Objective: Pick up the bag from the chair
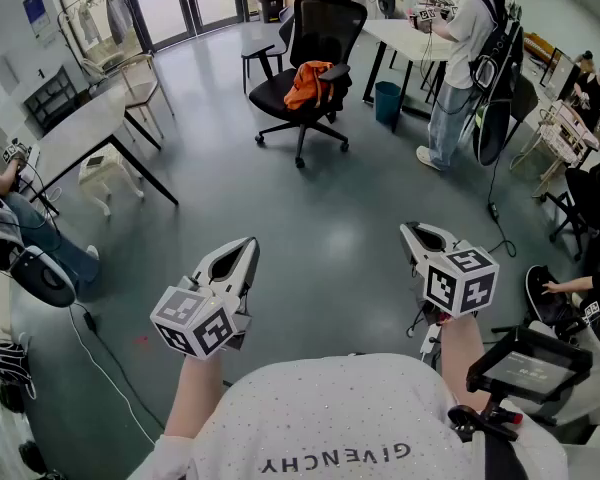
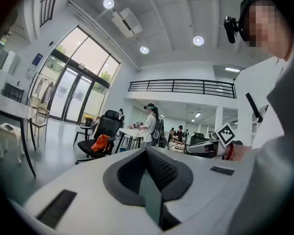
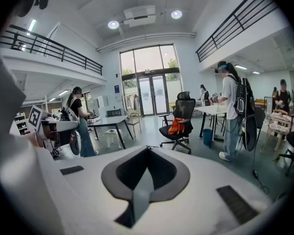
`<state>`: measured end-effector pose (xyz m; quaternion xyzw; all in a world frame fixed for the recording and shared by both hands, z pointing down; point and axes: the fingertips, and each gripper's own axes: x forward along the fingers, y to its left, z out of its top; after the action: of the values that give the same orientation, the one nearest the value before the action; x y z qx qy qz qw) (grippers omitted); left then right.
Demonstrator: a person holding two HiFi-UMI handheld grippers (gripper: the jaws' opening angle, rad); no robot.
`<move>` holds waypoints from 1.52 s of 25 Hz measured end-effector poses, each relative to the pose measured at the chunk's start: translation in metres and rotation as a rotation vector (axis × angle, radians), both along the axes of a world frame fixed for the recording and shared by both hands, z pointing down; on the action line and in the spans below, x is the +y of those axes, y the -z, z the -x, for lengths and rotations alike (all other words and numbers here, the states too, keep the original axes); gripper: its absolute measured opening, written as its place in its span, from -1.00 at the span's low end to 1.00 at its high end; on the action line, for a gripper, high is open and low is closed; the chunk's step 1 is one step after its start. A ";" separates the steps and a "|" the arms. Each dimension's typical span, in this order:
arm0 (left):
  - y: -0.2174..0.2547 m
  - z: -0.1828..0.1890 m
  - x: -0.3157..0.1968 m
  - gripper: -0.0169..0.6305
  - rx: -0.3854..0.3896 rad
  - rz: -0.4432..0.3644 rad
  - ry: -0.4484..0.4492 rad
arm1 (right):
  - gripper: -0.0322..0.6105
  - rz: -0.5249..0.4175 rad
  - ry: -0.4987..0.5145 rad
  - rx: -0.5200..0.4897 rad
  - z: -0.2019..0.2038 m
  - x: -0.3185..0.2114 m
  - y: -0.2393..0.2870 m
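Both hand-held grippers are clenched with nothing between the jaws. The left hand-held gripper [image 1: 242, 253] sits at lower left of the head view and the right hand-held gripper [image 1: 412, 233] at lower right, both held above the grey floor [image 1: 320, 218]. One orange bag [image 1: 307, 84] lies on the seat of one black office chair [image 1: 325, 23] at upper middle, well apart from both. A blue bin [image 1: 386, 101] and a standing person [image 1: 460, 68] at a white counter [image 1: 405, 36] are just right of the chair.

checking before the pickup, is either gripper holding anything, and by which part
Nothing is held: left gripper and right gripper have jaws together, empty. The orange bag sits on the chair.
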<state>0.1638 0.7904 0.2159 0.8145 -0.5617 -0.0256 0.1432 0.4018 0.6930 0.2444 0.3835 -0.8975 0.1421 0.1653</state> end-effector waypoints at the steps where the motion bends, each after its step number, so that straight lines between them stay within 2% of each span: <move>1: 0.000 0.000 -0.002 -0.94 -0.001 -0.003 0.003 | -0.89 -0.005 0.001 0.000 0.000 -0.003 0.001; 8: 0.000 0.001 -0.011 -0.94 0.004 0.000 -0.006 | -0.89 -0.014 0.011 0.014 0.004 -0.015 0.002; 12: -0.008 0.007 -0.025 -0.94 0.021 0.011 0.004 | -0.89 0.012 0.008 0.029 0.006 -0.025 -0.010; 15: -0.003 0.016 -0.033 -0.94 0.035 -0.043 0.043 | -0.89 0.043 0.002 0.039 0.005 -0.033 -0.019; 18: 0.004 0.023 -0.047 -0.95 0.007 -0.098 0.073 | -0.89 0.058 -0.003 0.029 0.009 -0.050 -0.025; 21: 0.002 0.028 -0.070 -0.95 0.007 -0.094 0.086 | -0.89 0.061 -0.009 0.016 0.014 -0.078 -0.032; 26: -0.007 0.048 -0.121 -0.94 0.108 -0.042 0.101 | -0.89 0.040 0.005 0.030 0.027 -0.137 -0.035; 29: -0.014 0.056 -0.153 -0.94 0.143 -0.013 0.102 | -0.89 0.033 0.017 0.008 0.038 -0.175 -0.035; 38: -0.010 0.074 -0.266 -0.94 0.125 0.003 0.134 | -0.89 0.032 0.089 -0.012 0.065 -0.287 -0.035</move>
<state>0.0900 0.5240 0.2259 0.7716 -0.6051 -0.0851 0.1770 0.3367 0.4055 0.2793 0.3395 -0.9122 0.1514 0.1722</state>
